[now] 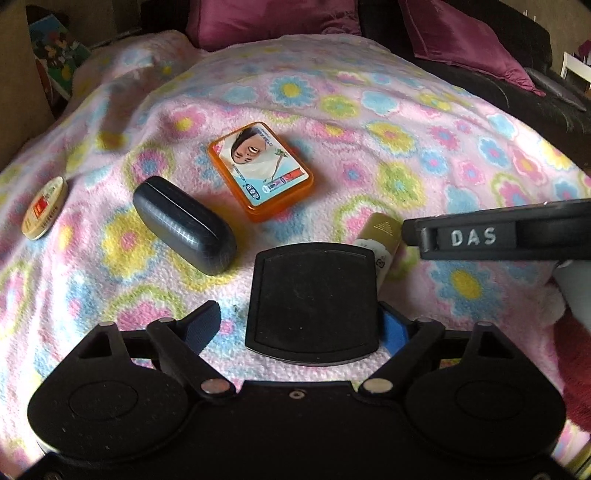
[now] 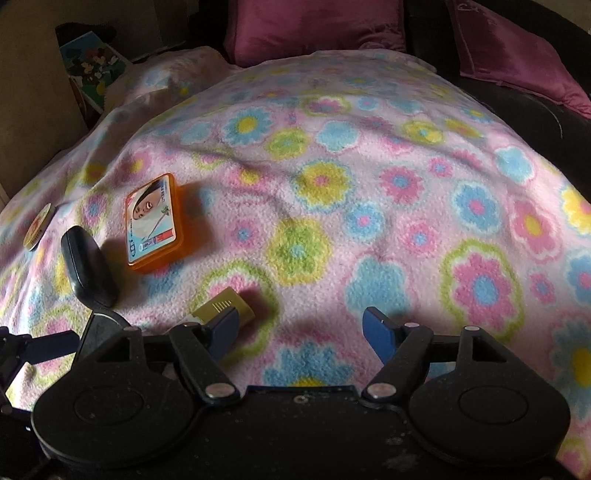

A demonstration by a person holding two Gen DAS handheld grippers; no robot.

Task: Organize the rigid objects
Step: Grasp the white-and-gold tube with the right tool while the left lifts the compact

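My left gripper (image 1: 299, 312) stands open around a flat black square case (image 1: 314, 302) lying on the floral blanket (image 1: 369, 147). Its right pad is close against the case and blanket shows between the left pad and the case. Beyond it lie a dark glasses case (image 1: 183, 225), an orange tin with a picture lid (image 1: 260, 171), a round tin (image 1: 44, 208) and a small gold box (image 1: 380, 236). My right gripper (image 2: 300, 317) is open over bare blanket, its left finger (image 2: 221, 328) next to the gold box (image 2: 225, 306). One finger marked DAS (image 1: 480, 236) reaches in from the right.
Purple cushions (image 1: 273, 18) and a black sofa (image 1: 535, 96) edge the far side. A cardboard box (image 1: 18, 74) with a colourful book (image 1: 55, 51) stands at the far left. The orange tin (image 2: 153, 223), glasses case (image 2: 86, 269) and round tin (image 2: 38, 227) cluster on the left of the blanket (image 2: 369, 184).
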